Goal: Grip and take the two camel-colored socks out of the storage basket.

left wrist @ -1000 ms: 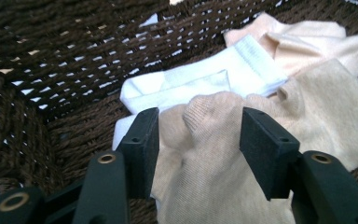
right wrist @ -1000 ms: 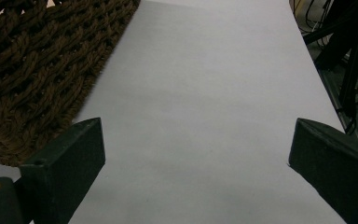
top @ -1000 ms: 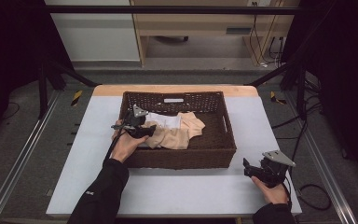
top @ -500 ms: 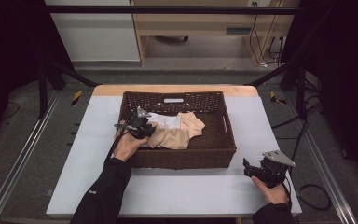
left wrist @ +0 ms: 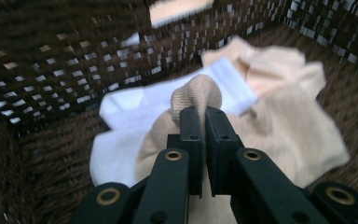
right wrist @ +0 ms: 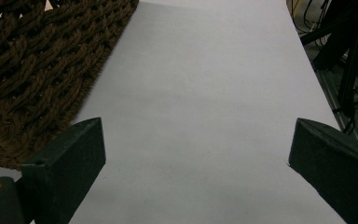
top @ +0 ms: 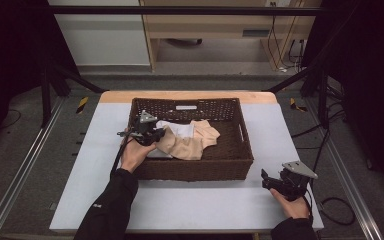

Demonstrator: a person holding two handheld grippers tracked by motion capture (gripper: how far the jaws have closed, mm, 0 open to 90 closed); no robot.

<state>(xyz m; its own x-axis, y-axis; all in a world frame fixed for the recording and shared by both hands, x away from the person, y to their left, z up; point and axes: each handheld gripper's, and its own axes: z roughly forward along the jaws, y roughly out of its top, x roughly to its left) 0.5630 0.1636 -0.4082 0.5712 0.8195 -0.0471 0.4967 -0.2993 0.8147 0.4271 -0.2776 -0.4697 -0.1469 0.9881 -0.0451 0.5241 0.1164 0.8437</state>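
Note:
A dark brown wicker basket point(top: 240, 150) stands in the middle of the table with socks in it. My left gripper point(top: 152, 134) is inside the basket at its left side, shut on a fold of a beige sock point(left wrist: 200, 95), point(top: 185, 146) that is pinched between the jaws. Under and behind it lies a white sock point(left wrist: 135, 105), point(top: 179, 129). Another beige sock point(left wrist: 279, 70) lies farther back. My right gripper point(top: 270, 181) rests on the table at the front right, outside the basket, open with bare table between its jaws point(right wrist: 196, 140).
The basket's woven wall point(right wrist: 37, 79) is just left of my right gripper. The white table top point(top: 205, 210) runs along the front. The table's right edge point(right wrist: 314, 65) drops to cables and a frame leg. A wooden cabinet point(top: 220, 30) stands beyond the table.
My left gripper has shifted slightly to the right inside the basket, holding the beige sock. The right gripper has not moved.

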